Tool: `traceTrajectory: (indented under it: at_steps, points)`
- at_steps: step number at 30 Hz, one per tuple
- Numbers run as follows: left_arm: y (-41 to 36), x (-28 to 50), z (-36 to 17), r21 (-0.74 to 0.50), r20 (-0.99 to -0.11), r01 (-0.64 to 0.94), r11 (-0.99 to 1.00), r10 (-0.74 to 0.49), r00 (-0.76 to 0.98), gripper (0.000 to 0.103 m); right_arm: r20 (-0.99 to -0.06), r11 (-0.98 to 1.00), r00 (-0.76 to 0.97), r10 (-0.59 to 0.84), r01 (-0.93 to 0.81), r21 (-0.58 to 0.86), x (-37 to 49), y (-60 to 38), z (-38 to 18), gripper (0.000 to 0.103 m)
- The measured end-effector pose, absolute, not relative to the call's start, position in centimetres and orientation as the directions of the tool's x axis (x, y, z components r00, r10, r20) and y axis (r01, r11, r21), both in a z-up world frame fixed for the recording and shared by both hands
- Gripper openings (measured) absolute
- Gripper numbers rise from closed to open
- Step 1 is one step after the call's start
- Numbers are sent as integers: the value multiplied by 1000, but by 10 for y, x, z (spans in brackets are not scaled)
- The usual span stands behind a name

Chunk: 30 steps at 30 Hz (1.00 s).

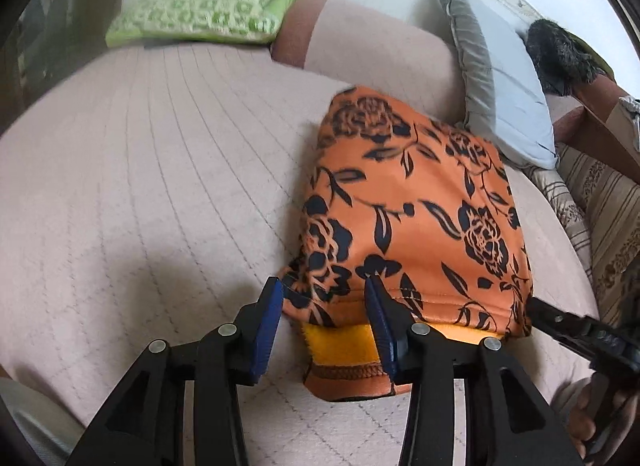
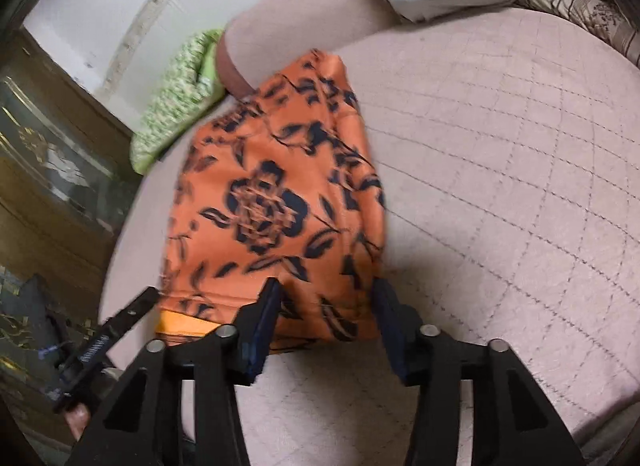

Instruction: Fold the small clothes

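The folded orange garment [image 1: 404,201], soft fabric printed with black roses, lies on the quilted pink bed cover [image 1: 160,185]. The left claw [image 1: 324,298] and right claw [image 2: 326,300] both stand partly open, straddling the garment's near hem without pressing it.

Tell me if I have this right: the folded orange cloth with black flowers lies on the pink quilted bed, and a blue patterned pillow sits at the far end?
Not quite. The orange cloth does lie folded on the pink quilted bed, but the patterned pillow at the far end is green and white, not blue. The left wrist view shows it clearly.
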<state>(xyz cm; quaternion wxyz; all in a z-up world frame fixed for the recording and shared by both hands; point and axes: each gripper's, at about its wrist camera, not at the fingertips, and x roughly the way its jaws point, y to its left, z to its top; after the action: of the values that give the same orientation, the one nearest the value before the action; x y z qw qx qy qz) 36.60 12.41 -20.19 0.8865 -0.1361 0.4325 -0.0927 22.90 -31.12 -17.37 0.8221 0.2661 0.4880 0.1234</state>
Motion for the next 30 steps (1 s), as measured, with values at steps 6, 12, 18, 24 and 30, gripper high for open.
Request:
traceTrajectory:
  at_steps: [6,12,18,24,30]
  points:
    - [116,375,-208,-320,-758,76,944,-304,577,11,-789,886,475,389,42,462,229,-303,-172,9]
    - [112,370,-209,-274,-771,86,958,-273,575,9,-810,902,477,342,77,426,229,-311,-171,7]
    - [101,365,-206,-206,-768,104,973,-227,599,10,-805,897,475,356,69,437,228,-309,-173,11]
    - [91,354,-203,-130,-763,113,985,-172,623,12,-792,877,474,385,81,474,223,-312,-176,15]
    - [90,342,-200,-102,-762,122,987,-157,628,12,-799,887,471,375,69,457,216,-306,-174,24]
